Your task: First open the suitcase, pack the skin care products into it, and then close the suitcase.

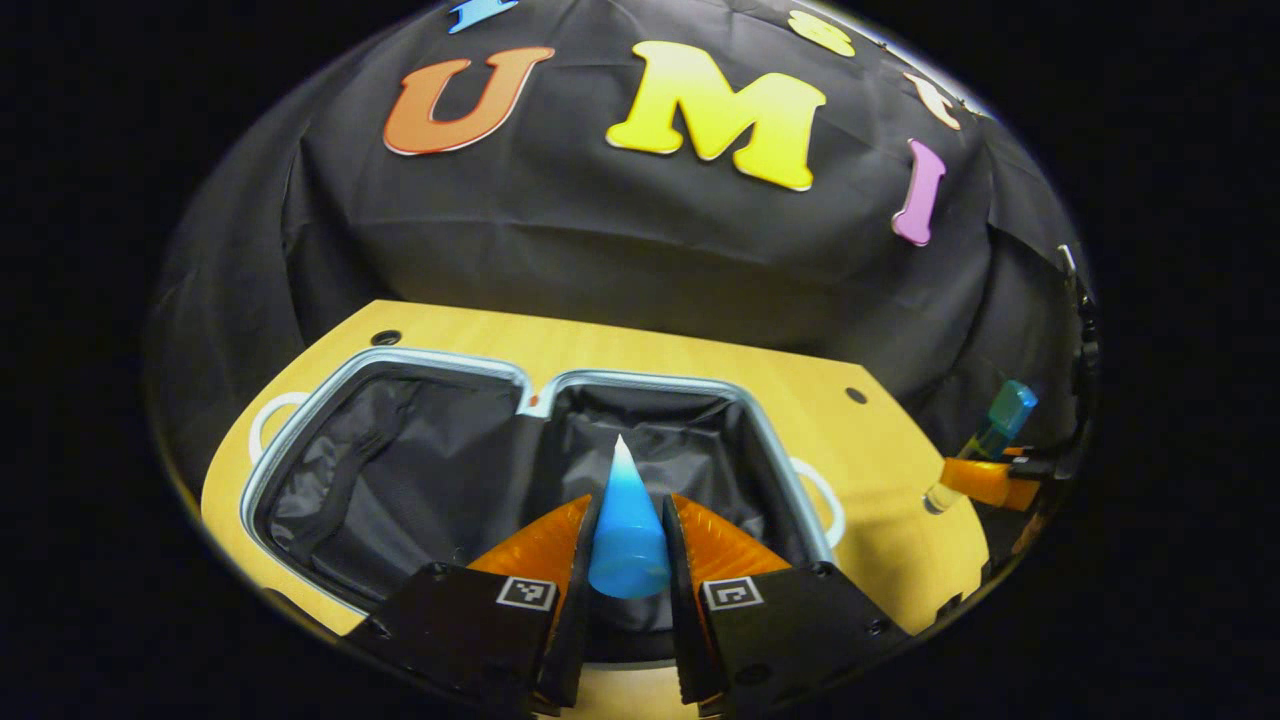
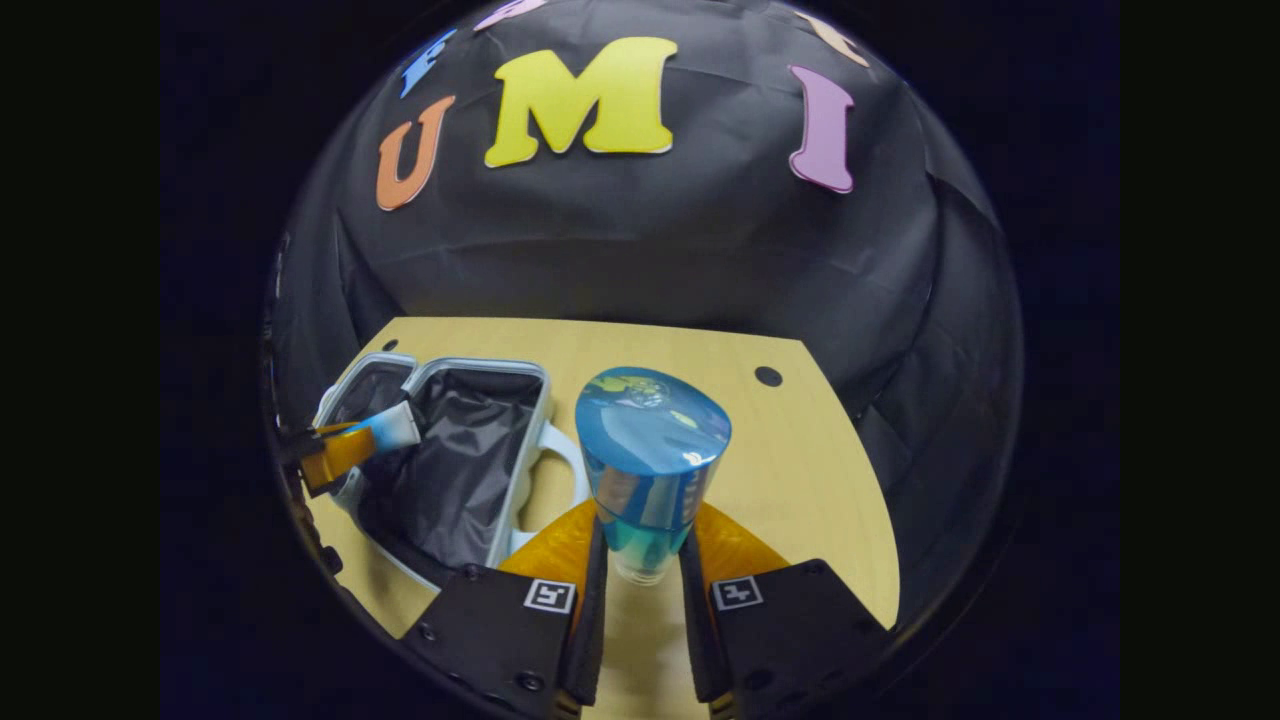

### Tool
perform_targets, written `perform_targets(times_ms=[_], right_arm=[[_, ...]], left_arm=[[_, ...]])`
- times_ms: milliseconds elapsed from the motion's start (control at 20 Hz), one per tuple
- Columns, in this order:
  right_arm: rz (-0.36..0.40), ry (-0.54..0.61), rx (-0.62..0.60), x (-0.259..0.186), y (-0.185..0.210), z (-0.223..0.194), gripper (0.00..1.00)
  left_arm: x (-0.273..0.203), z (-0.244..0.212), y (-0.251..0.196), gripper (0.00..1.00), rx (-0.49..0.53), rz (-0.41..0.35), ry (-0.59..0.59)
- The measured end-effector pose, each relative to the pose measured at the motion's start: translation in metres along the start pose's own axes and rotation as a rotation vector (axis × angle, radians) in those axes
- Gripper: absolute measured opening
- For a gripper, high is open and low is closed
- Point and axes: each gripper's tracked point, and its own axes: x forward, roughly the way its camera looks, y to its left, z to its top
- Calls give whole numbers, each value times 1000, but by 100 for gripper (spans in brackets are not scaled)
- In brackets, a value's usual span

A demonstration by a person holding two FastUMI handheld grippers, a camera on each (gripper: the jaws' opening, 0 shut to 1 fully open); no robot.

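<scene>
The suitcase (image 1: 300, 430) lies open on the wooden table, both black-lined halves up. My left gripper (image 1: 628, 540) is shut on a blue-and-white tube (image 1: 626, 520), held above the suitcase's right half. In the right gripper view the suitcase (image 2: 520, 440) is at the left, with the left gripper (image 2: 335, 452) and the tube (image 2: 390, 428) over it. My right gripper (image 2: 642, 555) is shut on a bottle with a shiny blue cap (image 2: 652, 455), held above the table to the right of the suitcase. From the left gripper view, that bottle (image 1: 1000, 420) appears far right.
The wooden table (image 2: 800, 480) has bare surface to the right of the suitcase and small dark holes near its back corners. White suitcase handles (image 1: 825, 495) stick out at both ends. Black cloth walls close off the back and sides.
</scene>
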Motion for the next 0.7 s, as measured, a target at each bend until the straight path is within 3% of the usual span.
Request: perform_targets(times_ms=[200,450,500,550,700], right_arm=[[34,12,-37,-12,38,-2,33],[68,48,-82,-19,65,-8,33],[71,52,-84,-20,66,-7,33],[75,55,-87,-20,68,-7,33],[97,75,-95,-16,75,-6,33]], left_arm=[[16,-4,11,39,-9,-14,13],[33,-19,-9,39,20,-34,40],[36,-28,-7,47,31,-16,69],[35,-34,-8,39,27,-8,79],[36,-48,-12,41,15,-8,132]])
